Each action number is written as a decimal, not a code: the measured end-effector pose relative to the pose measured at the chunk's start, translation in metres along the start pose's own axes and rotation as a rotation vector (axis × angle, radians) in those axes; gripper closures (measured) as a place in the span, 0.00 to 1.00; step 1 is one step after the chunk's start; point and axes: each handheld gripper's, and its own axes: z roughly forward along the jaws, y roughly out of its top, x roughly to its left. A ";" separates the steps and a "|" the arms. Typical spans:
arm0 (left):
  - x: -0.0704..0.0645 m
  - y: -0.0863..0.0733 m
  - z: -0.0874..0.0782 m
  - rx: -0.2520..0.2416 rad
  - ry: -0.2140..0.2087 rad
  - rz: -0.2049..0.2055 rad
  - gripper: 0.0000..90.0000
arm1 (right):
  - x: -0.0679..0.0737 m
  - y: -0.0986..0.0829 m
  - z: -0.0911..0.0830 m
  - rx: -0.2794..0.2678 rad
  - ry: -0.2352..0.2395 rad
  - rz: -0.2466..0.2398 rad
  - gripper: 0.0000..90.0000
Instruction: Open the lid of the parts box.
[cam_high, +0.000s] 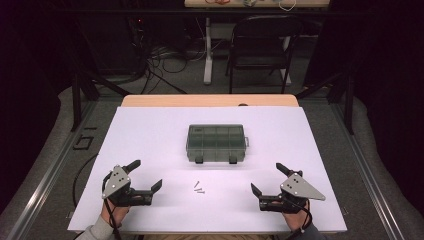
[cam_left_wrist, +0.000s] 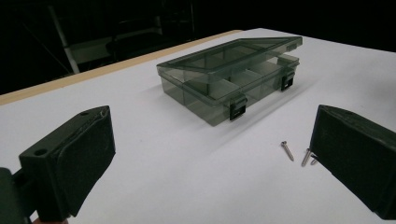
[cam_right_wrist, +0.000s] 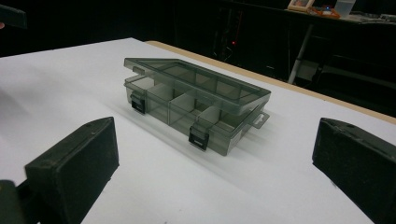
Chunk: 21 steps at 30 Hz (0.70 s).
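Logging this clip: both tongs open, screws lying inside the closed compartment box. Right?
Not quite. The screws lie loose on the white table, in front of the compartment box, as the high view shows. Both the left tongs and right tongs are open.

Light is falling from overhead onto the white worktop (cam_high: 150, 130), which is glowing brightly while everything beyond it is sinking into near-black. The compartment box (cam_high: 216, 143) is casting only a soft, short shadow toward the near edge. All three pictures are looking slightly soft and grainy.
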 end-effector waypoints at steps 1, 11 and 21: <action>0.000 0.000 0.000 0.000 0.000 0.000 0.00 | 0.000 0.000 0.000 0.000 0.000 0.000 0.00; -0.001 0.002 0.009 0.013 -0.007 0.004 0.00 | -0.002 0.000 0.007 0.013 0.018 0.006 0.00; -0.003 0.005 0.019 0.029 -0.026 0.018 0.00 | -0.003 0.000 0.015 0.030 0.038 0.001 0.00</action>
